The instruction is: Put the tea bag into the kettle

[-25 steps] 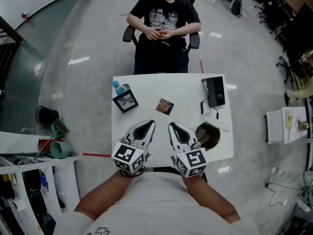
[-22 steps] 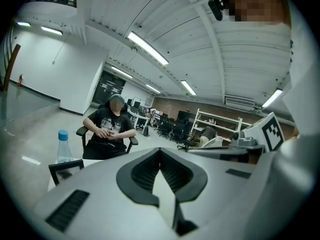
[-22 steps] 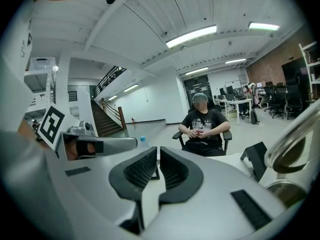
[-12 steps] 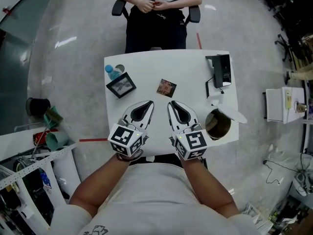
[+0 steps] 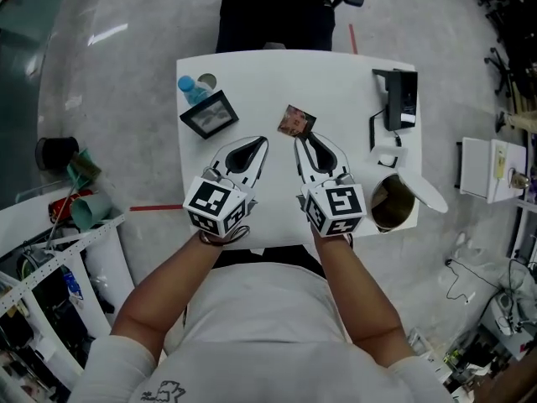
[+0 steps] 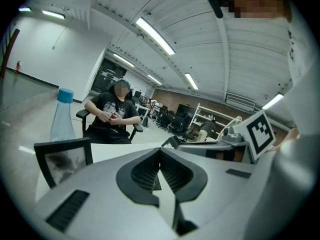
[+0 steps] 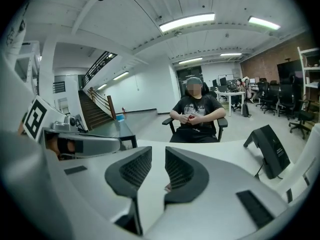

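A glossy grey floor [image 5: 117, 82] is seen around a white table [image 5: 336, 78], at whose far side a person [image 7: 195, 111] is seated in a black office chair [image 7: 221, 122]. The hall is lit by long strip lights [image 7: 187, 21] set in a white ribbed ceiling [image 6: 250, 49] — a staircase [image 7: 97, 109] with a dark railing is seen against a white wall [image 7: 145, 91] at one side, a brick wall [image 7: 267, 59] at the other. More black chairs [image 7: 280, 96] are ranged below the brick, and a white stand [image 5: 482, 170] is placed on the floor near the table.
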The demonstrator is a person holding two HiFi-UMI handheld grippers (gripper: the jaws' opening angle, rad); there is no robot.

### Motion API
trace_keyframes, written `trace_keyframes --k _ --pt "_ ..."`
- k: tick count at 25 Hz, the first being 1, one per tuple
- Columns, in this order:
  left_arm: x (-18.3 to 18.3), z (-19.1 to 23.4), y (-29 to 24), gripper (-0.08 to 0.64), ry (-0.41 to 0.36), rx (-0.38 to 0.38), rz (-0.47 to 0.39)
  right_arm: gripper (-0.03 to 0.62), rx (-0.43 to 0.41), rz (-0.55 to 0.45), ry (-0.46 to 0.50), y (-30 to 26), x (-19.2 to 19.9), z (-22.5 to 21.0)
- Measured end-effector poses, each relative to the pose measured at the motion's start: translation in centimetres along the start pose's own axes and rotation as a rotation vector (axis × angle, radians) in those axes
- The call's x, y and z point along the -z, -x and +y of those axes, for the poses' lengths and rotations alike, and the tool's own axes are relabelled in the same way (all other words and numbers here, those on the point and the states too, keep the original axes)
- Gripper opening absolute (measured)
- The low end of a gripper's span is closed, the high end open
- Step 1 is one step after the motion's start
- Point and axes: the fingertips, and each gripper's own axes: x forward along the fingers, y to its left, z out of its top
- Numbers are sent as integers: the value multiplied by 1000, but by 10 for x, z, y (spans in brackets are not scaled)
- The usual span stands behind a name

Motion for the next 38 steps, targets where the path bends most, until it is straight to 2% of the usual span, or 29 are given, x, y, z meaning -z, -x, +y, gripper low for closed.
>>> trace_keyframes --k 5,10,18,25,30,38 --pt "20 9 -16 8 6 24 49 91 20 44 35 -25 20 -12" --pt "36 22 -27 8 -12 0 66 121 7 111 39 -51 38 -24" --pt "50 29 -41 9 5 7 99 147 28 215 53 -79 75 -50" --pt "63 33 -50 9 26 21 120 165 28 269 72 -95 92 -56" --pt "79 37 -54 9 22 14 149 205 24 330 93 -105 115 -60" --pt "97 46 -62 9 67 7 183 251 23 374 99 -117 137 -67"
